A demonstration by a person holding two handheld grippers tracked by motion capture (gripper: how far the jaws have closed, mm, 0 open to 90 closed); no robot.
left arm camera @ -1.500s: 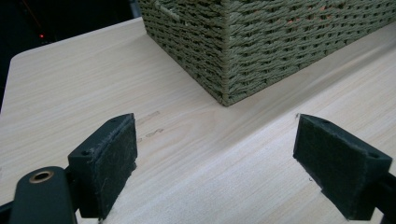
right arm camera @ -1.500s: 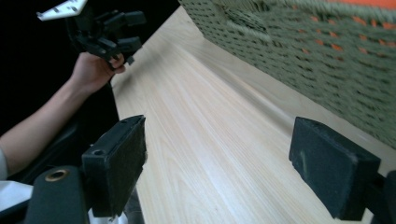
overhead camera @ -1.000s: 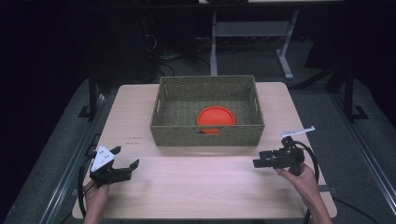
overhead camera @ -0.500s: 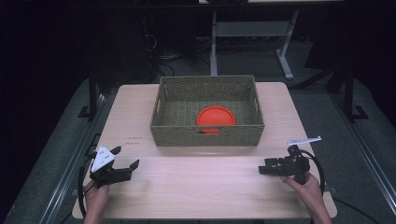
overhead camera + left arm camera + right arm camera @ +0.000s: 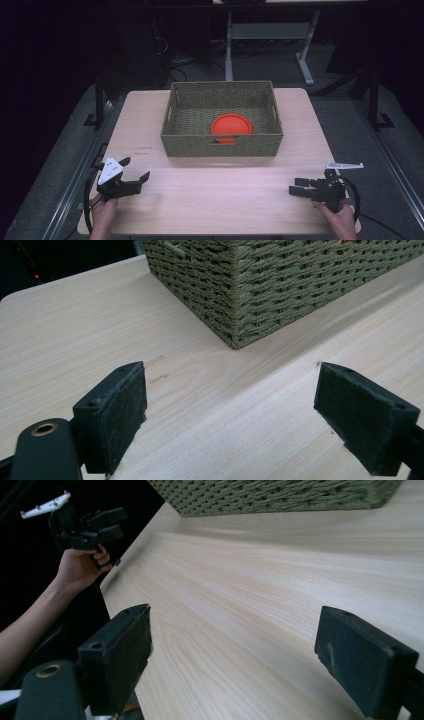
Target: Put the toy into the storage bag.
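Woven basket (image 5: 222, 142) at surface centre, 12 o'clock side; orange disc (image 5: 231, 124) inside. Left gripper (image 5: 131, 172) at 7 o'clock, jaws apart, empty, basket corner ahead. Right gripper (image 5: 298, 186) at 5 o'clock, jaws apart, empty. Pale wood surface (image 5: 215, 200); dark room, metal stand (image 5: 230, 45) at 12 o'clock.

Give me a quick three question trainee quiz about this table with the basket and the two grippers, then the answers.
1. True or false: the orange plate lies inside the wicker basket.
2. Which describes the left gripper? A. shut on the plate. B. open, over bare wood. C. inside the basket.
3. Fill in: the right gripper sits near the table's ____ edge, on the person's side.

Key: 1 true. 2 B. 3 front; its jaws stand apart with nothing between them.
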